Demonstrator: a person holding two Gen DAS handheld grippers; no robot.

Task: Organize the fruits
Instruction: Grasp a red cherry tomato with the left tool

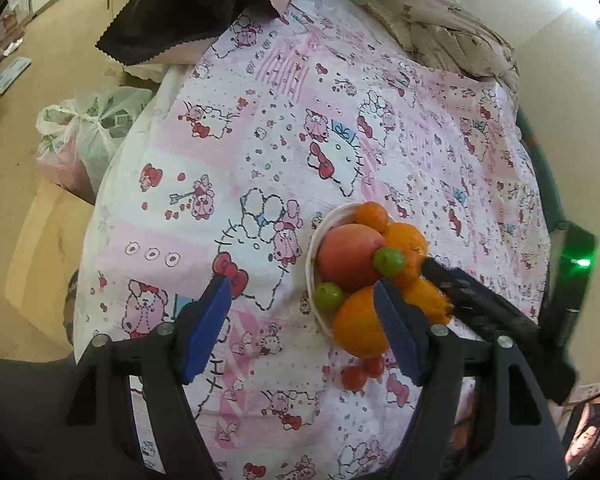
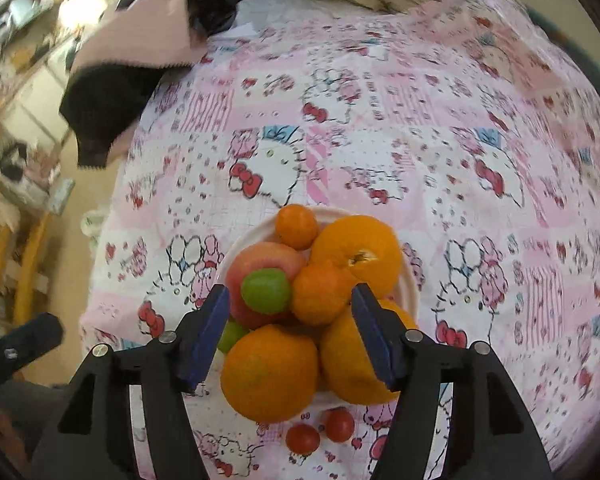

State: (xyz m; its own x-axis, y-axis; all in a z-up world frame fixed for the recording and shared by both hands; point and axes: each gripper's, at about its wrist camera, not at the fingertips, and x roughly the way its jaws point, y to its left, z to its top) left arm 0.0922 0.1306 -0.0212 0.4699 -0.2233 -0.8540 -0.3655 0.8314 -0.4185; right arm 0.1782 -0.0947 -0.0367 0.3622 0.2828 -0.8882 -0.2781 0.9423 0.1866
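The white bowl (image 2: 410, 286) on the bed's cartoon-print sheet (image 2: 380, 120) is heaped with oranges, an apple (image 2: 266, 258) and green grapes, and the right gripper (image 2: 290, 328) hangs above the pile, jaws wide and holding nothing. The left gripper (image 1: 302, 322) hovers left of the bowl, equally wide and empty. Two cherry tomatoes (image 2: 320, 430) lie loose just near the bowl (apparently the last stragglers), so the next move calls for a gentle pinch and careful placement atop the heap.

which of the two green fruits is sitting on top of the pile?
The green fruit resting against the big red fruit, beside the small orange. The other green fruit sits low at the white bowl's rim, half hidden behind the right gripper's left finger.
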